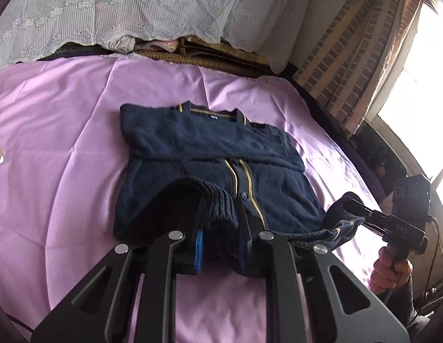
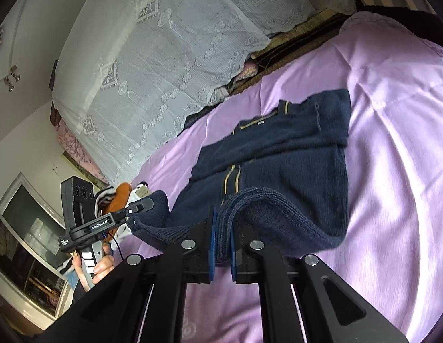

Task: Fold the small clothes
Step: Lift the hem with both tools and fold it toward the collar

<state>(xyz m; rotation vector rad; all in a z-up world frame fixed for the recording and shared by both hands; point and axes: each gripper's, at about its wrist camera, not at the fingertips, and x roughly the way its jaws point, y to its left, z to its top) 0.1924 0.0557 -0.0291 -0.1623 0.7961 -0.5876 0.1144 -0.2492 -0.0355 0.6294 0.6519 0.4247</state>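
Note:
A small navy knit cardigan (image 1: 210, 148) with tan trim lies on the lilac bedspread (image 1: 55, 148), its sleeves folded across the chest. My left gripper (image 1: 221, 245) is shut on the ribbed bottom hem, which is raised off the bed. My right gripper (image 2: 222, 245) is shut on the other end of that hem (image 2: 261, 200). In the left wrist view the right gripper (image 1: 353, 214) shows at the right, pinching the hem corner. In the right wrist view the left gripper (image 2: 147, 203) shows at the left, with the cardigan (image 2: 290, 154) stretching away from it.
White lace-covered pillows (image 1: 141, 8) line the head of the bed. A brick-pattern curtain (image 1: 355, 57) and a bright window (image 1: 421, 91) stand to the right. Orange and white clothes (image 2: 121, 197) lie at the bed's left edge. A person's hand (image 1: 390, 268) grips the right handle.

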